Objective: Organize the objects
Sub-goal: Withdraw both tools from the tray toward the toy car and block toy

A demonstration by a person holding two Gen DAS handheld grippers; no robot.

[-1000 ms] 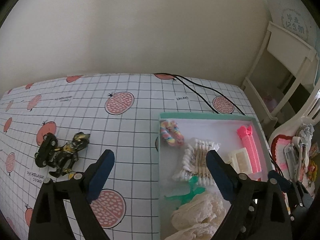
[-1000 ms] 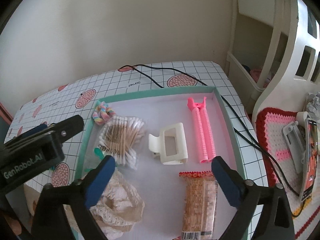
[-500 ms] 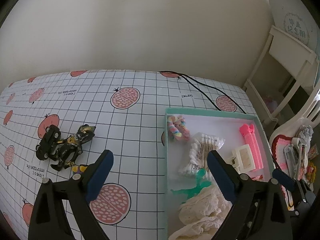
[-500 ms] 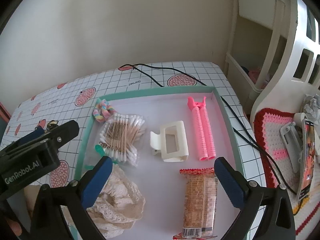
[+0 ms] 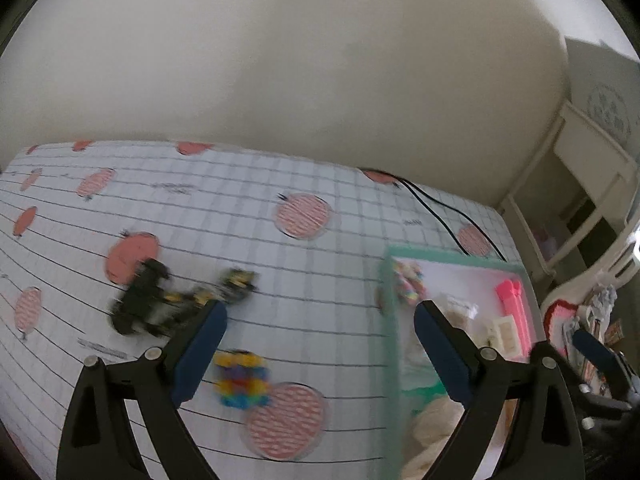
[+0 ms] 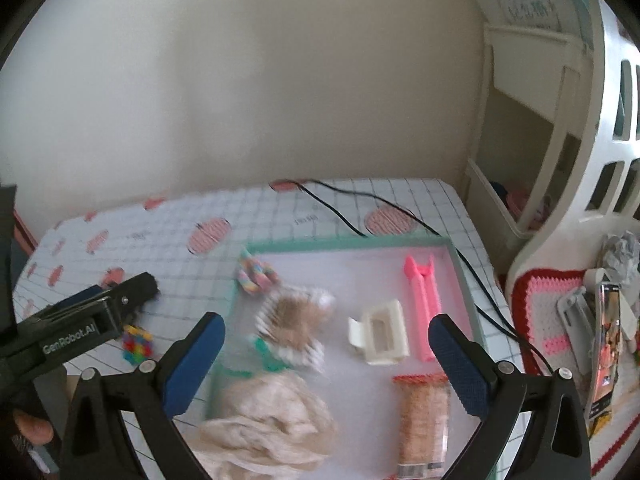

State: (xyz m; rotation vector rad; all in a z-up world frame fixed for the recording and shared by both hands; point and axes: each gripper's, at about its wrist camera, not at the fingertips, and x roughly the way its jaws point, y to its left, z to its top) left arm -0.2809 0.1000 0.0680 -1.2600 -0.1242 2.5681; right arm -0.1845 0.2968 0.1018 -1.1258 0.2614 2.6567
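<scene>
Left gripper (image 5: 318, 312) has swung leftward since half second ago: tray (image 5: 387, 312) now crosses its right finger, black-yellow toy robot (image 5: 160, 302) just beyond left fingertip, multicoloured block toy (image 5: 240, 380) newly in view between fingers. Jaws wide apart, nothing held. Right gripper (image 6: 326, 326) has pulled back a little, wide open, empty, above tray (image 6: 344, 243). Inside tray, one each: pastel hair tie (image 6: 254, 274), cotton-swab pack (image 6: 294, 322), cream claw clip (image 6: 380, 332), pink comb clip (image 6: 424, 304), snack bar (image 6: 424, 416), lace cloth (image 6: 272, 428), green figure (image 6: 266, 354). View blurred.
</scene>
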